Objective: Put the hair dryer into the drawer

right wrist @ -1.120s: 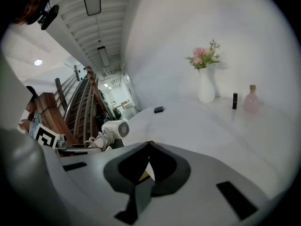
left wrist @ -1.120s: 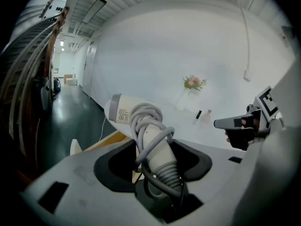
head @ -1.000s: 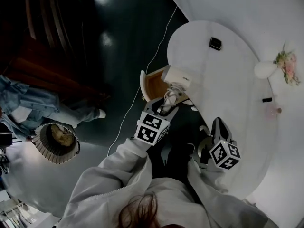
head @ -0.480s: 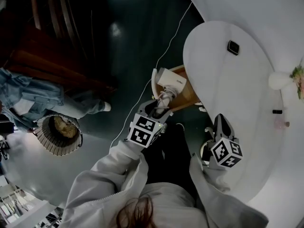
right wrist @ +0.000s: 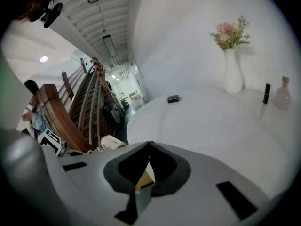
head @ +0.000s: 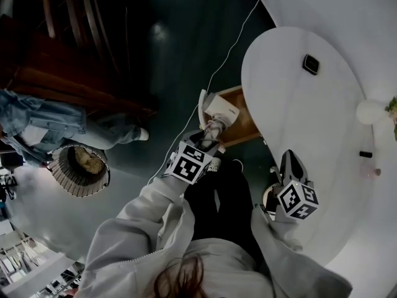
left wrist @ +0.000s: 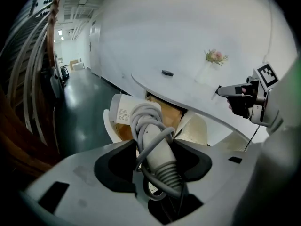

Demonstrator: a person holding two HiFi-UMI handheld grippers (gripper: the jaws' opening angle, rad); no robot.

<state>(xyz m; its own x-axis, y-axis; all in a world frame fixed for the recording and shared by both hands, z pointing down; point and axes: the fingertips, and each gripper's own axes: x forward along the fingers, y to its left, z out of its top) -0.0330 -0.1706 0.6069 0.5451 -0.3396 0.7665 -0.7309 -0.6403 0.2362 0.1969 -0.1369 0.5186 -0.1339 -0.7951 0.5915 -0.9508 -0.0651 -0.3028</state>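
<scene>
The left gripper (left wrist: 157, 159) is clamped on the handle of the hair dryer (left wrist: 148, 126), with the grey cord coiled round that handle. The handle's lower end and the rest of the cord drop out of sight below the jaws. The dryer's pale head points ahead of the gripper, over the open drawer (left wrist: 170, 113), whose wooden inside is mostly hidden behind the dryer and under the table (left wrist: 188, 91) edge. Whether dryer and drawer touch cannot be told. Off to its right, the right gripper (right wrist: 149, 146) has its jaws pressed together on nothing.
</scene>
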